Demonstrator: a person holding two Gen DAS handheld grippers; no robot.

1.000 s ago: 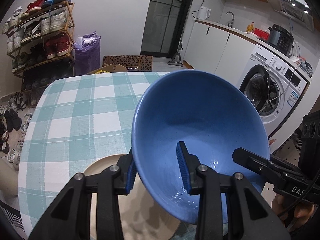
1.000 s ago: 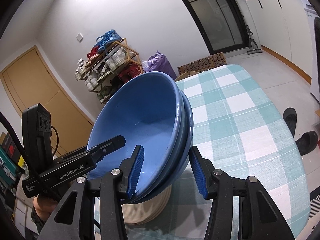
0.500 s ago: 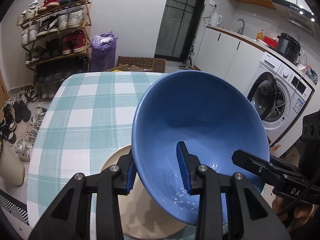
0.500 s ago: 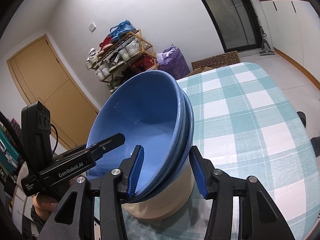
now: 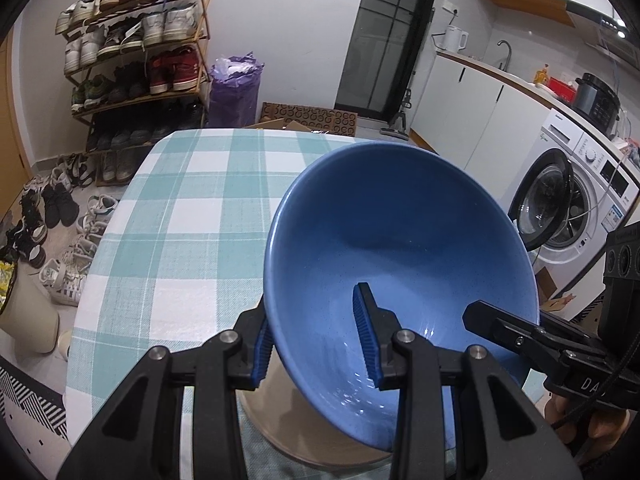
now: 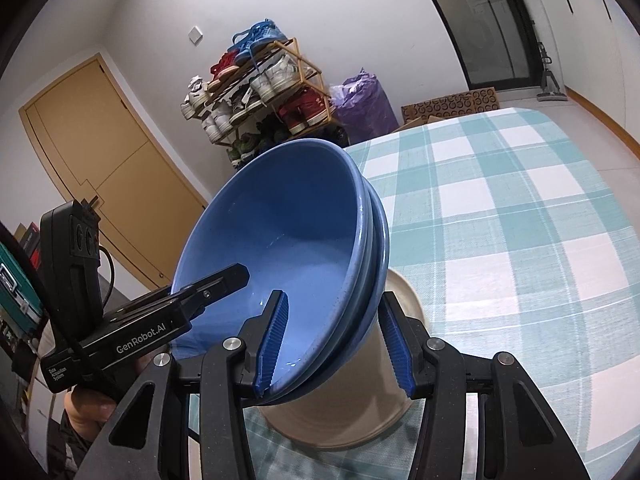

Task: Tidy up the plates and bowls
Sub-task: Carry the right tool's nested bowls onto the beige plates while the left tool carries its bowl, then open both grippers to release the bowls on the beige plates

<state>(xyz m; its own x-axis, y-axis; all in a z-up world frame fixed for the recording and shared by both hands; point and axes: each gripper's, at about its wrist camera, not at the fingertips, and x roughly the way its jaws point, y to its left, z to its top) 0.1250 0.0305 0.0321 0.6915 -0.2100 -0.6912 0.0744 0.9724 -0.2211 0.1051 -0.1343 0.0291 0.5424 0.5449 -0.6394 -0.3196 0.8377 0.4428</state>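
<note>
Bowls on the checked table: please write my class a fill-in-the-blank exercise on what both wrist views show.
1. The stacked bowls are coloured ____.
2. Both tongs, left and right, grip the bowls by the ____.
3. Under the bowls stands a stack of ____ plates.
4. The tablecloth has a ____ pattern.

Missing words: blue; rim; beige; checked

Right tongs [image 6: 334,344] clamp stacked blue bowls [image 6: 280,240] above beige plates [image 6: 372,412].

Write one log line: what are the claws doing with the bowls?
left claw: shut on bowls | right claw: shut on bowls | bowls: stacked, tilted, above plates | table: checked cloth
</note>
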